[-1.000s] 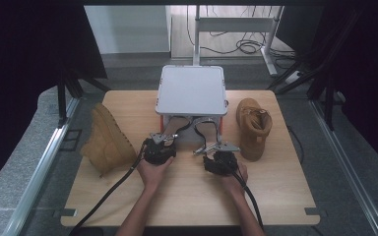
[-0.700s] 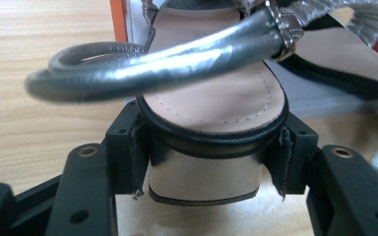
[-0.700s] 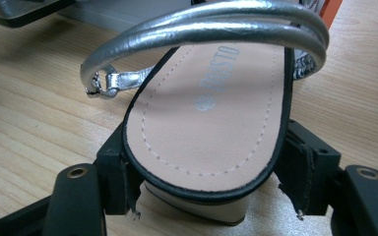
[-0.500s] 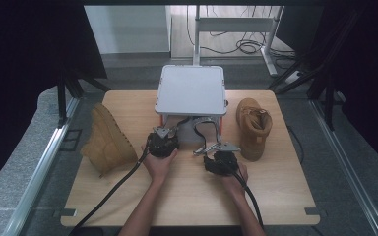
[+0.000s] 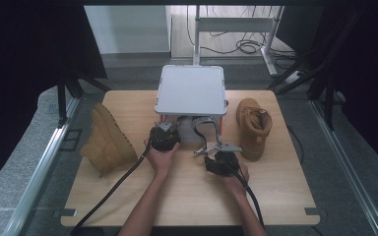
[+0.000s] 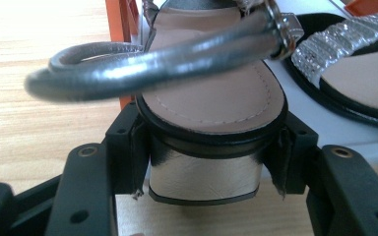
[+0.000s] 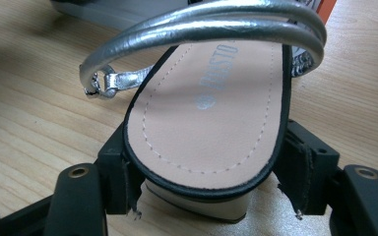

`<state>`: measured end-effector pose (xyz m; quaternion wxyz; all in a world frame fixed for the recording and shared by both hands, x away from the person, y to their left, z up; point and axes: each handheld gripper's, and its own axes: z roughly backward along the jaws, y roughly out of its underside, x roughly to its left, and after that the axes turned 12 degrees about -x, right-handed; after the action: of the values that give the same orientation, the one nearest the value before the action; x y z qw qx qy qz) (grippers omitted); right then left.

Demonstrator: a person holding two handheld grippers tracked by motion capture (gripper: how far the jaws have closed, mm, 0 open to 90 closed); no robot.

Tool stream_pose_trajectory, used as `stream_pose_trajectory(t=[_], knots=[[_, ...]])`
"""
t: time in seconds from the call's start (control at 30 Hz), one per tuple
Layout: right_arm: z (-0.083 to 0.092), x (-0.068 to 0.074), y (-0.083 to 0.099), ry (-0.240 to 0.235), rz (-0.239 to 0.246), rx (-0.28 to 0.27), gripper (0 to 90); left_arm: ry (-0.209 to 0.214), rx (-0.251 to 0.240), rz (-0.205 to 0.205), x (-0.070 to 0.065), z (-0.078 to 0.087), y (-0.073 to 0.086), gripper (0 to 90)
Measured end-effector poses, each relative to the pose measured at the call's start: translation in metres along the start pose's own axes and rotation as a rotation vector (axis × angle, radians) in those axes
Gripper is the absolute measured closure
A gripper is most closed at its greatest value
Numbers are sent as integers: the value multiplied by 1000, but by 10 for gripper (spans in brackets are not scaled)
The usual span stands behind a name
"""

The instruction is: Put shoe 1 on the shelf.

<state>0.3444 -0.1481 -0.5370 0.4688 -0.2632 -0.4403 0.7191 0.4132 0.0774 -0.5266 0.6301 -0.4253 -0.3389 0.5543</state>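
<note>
Two silver sandals lie in front of a shoe box with a grey lid (image 5: 192, 91). My left gripper (image 5: 169, 127) (image 6: 209, 147) is shut on the block heel of one sandal (image 6: 211, 98), a pad against each side of the sole. That sandal's front reaches past the box's orange edge (image 6: 123, 19). My right gripper (image 5: 210, 145) (image 7: 209, 167) is shut on the heel end of the other sandal (image 5: 206, 129) (image 7: 211, 113), whose silver ankle strap (image 7: 202, 22) arches above the jaws. This second sandal (image 6: 359, 73) also lies to the right in the left gripper view.
A tan boot (image 5: 109, 140) lies on its side at the table's left. Its mate (image 5: 253, 125) stands at the right, close to my right gripper. The wooden table (image 5: 187, 196) has bare room toward its front edge. Cables trail from both grippers toward the person.
My left gripper has carried its sandal forward and a little right, toward the box. The right gripper and its sandal have stayed in place.
</note>
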Motion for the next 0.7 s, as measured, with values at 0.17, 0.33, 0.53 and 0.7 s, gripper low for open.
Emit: stream_pose_trajectory(t=[0.17,0.33,0.53,0.7], knots=[[0,0,0,1,-2,0,342,-7,14,-7,-3,-4,3,410],[1,0,0,4,-1,0,343,-1,34,-10,-2,-6,6,408],[1,1,1,7,-7,-1,344,12,44,-11,0,-7,5,407],[0,4,-1,29,-22,-10,348,18,47,-14,1,-7,5,407]])
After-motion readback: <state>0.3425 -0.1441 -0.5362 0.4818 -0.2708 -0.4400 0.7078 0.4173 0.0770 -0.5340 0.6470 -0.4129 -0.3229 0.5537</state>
